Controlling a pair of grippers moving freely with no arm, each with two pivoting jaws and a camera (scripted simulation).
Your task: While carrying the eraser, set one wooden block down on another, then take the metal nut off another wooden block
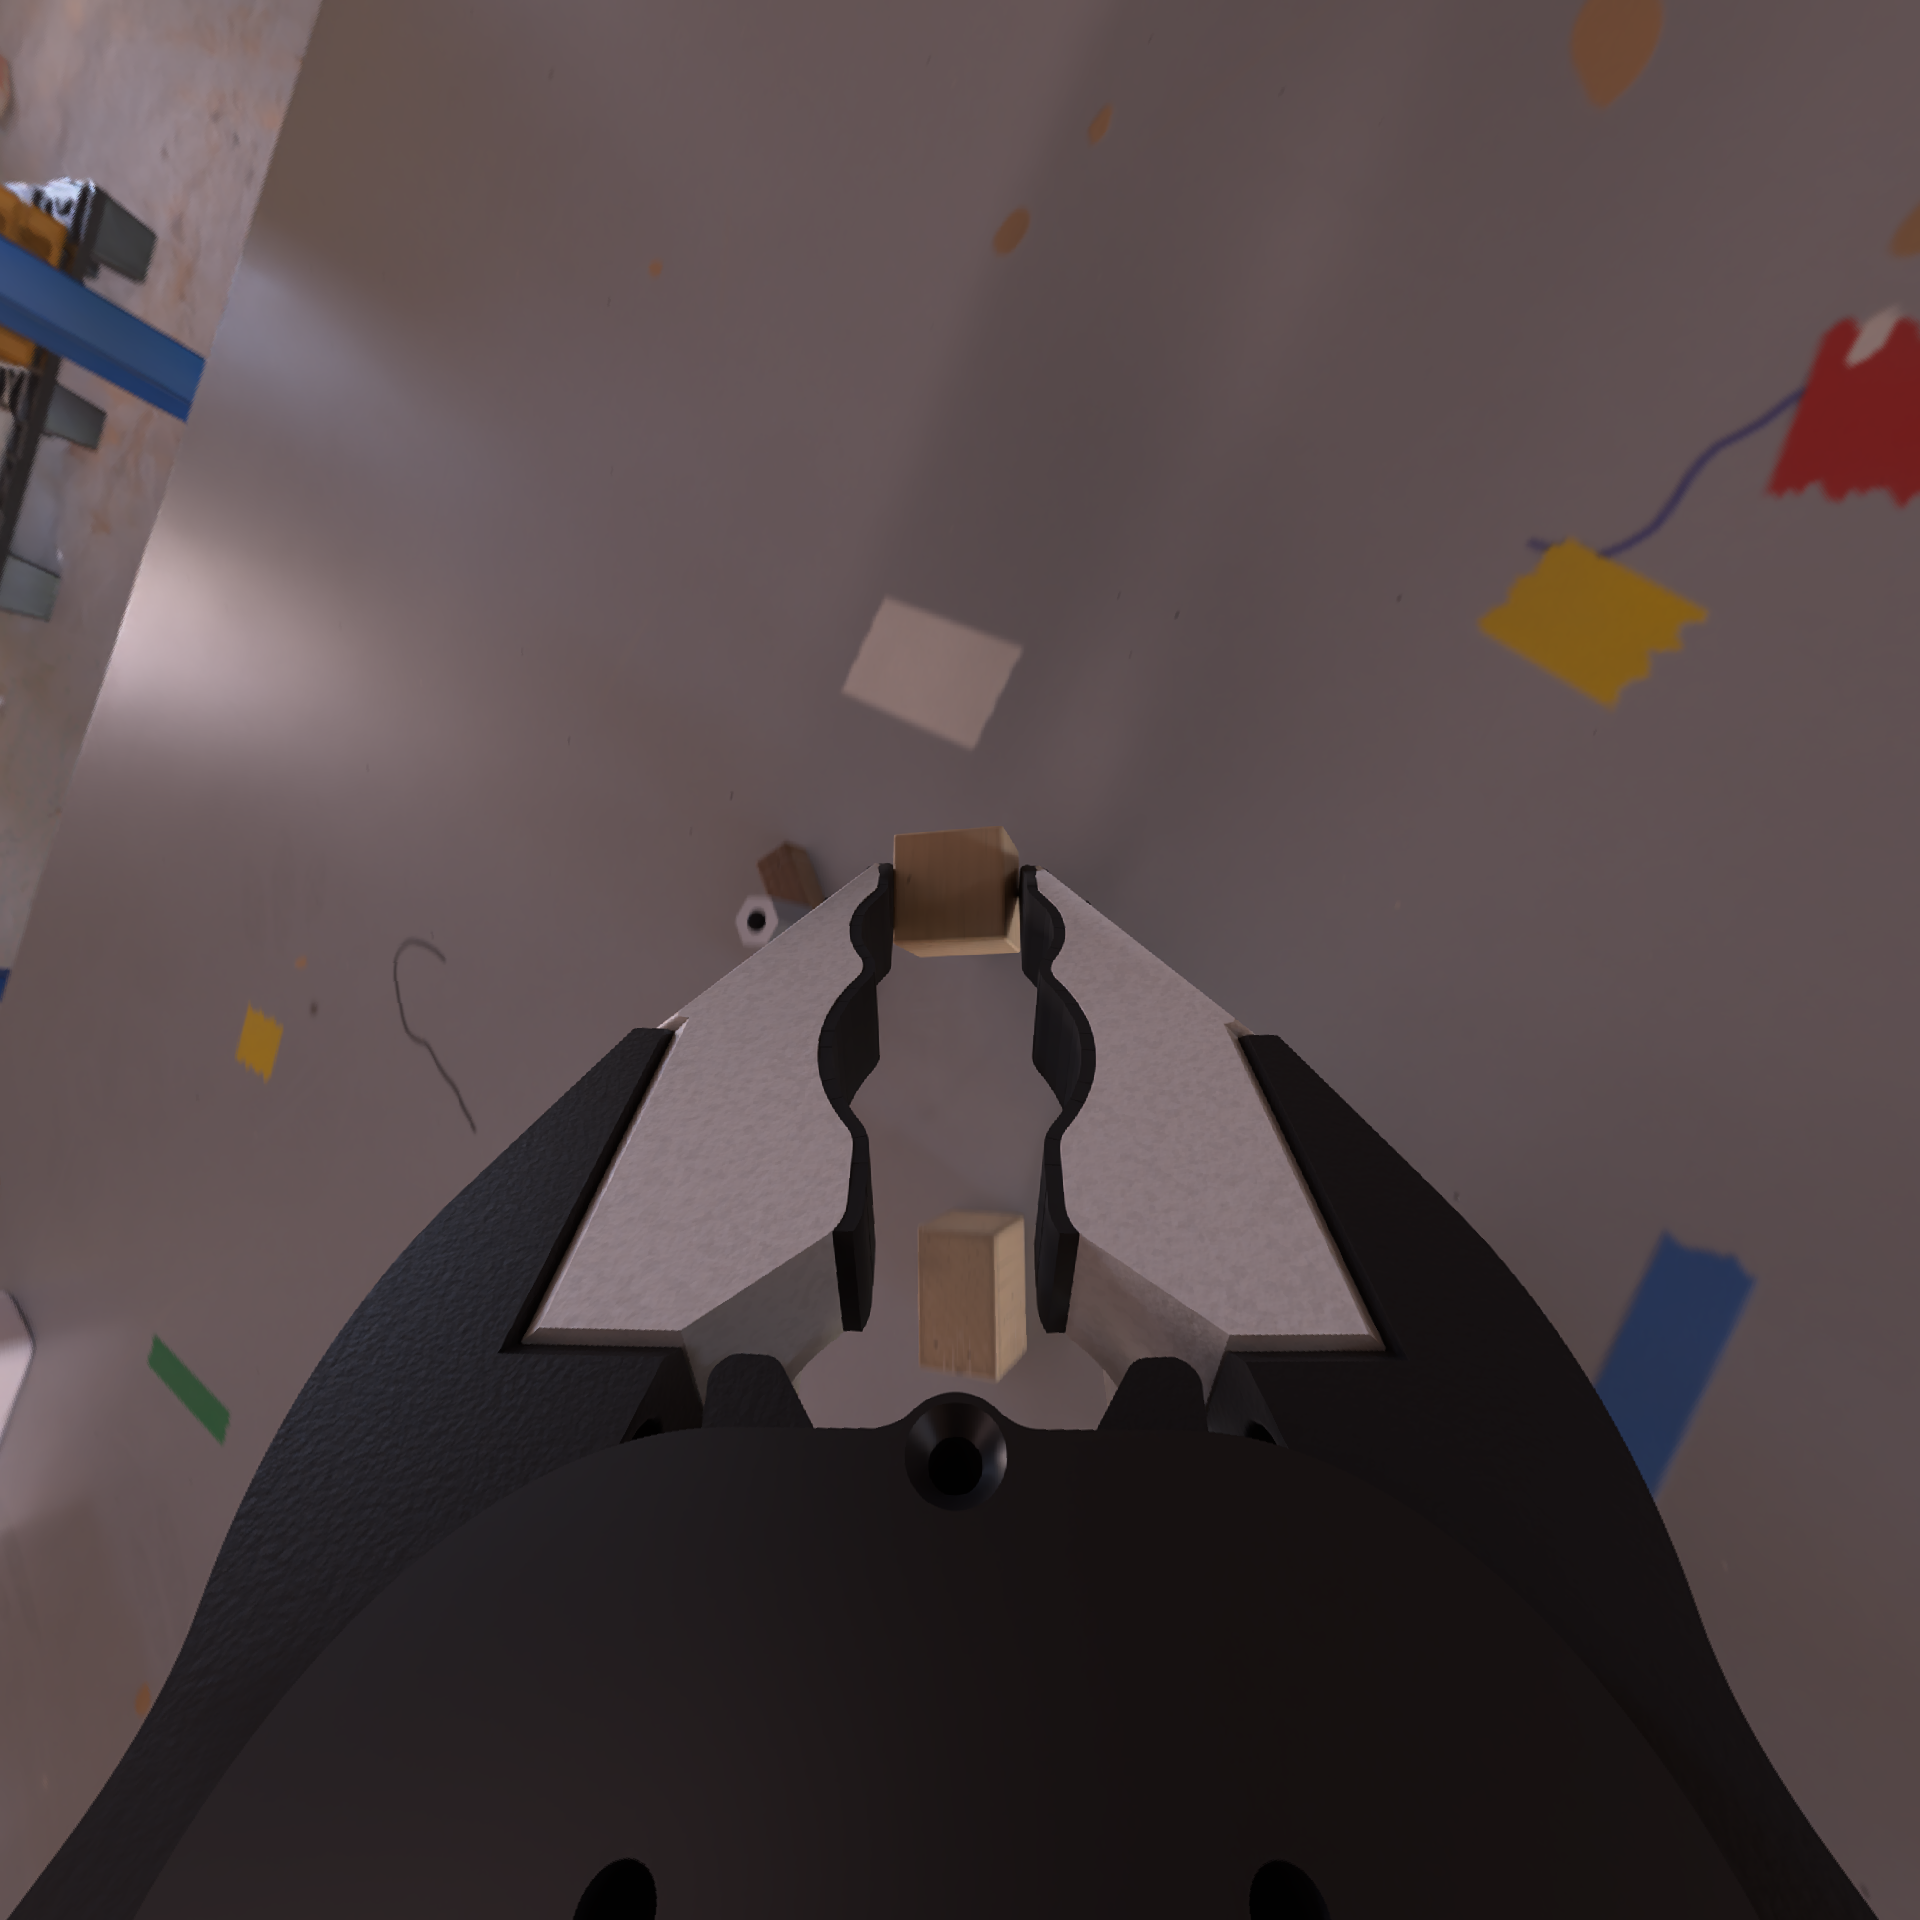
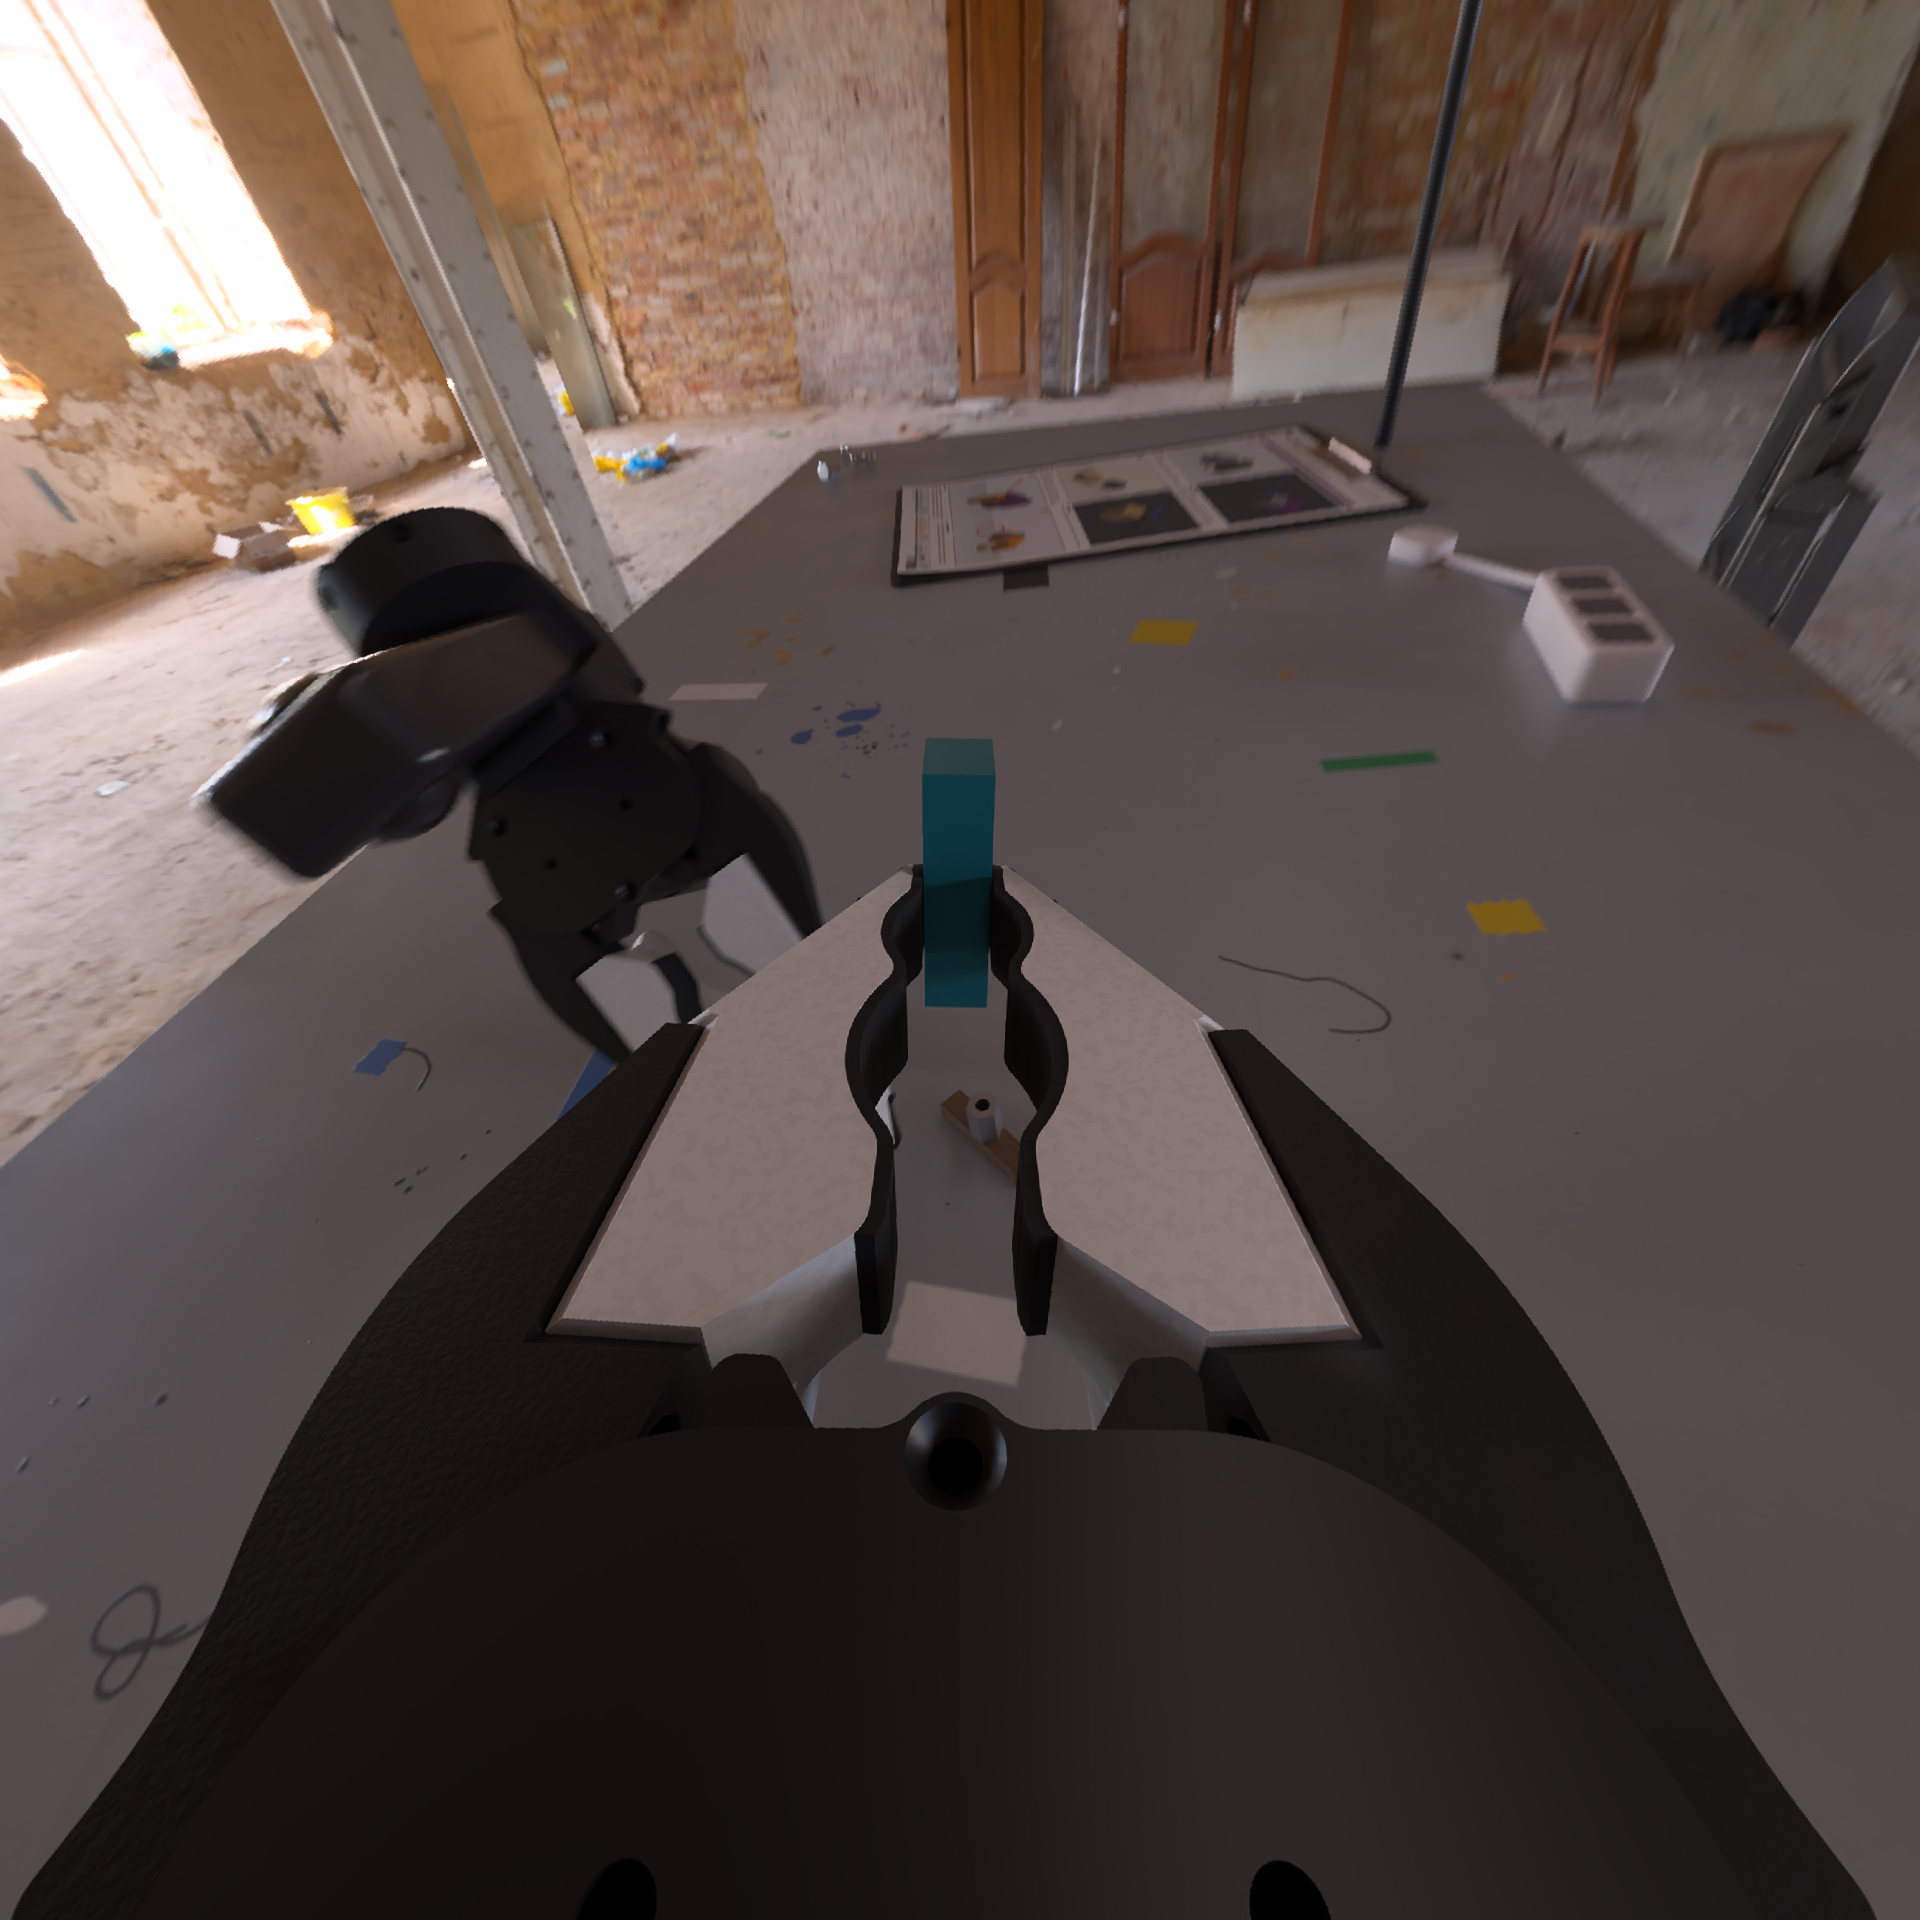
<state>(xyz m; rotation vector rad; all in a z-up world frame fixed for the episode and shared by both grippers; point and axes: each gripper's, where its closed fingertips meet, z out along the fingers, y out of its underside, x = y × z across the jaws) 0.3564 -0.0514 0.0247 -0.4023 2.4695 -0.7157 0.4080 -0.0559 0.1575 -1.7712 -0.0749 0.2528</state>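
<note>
Three wooden blocks showed in the left wrist view: one tan block (image 1: 951,899) at mid-frame, one pale block (image 1: 969,1294) lower centre, and one dark block (image 1: 790,871) just left of centre. There was one metal nut (image 1: 755,918) beside that dark block and one teal eraser (image 2: 957,868) at the centre of the right wrist view. Two tools appeared, the left tool (image 1: 956,902) and the right tool (image 2: 957,904), and one white socket block (image 2: 1597,646) sat at the upper right on the counter (image 2: 1558,1143).
</note>
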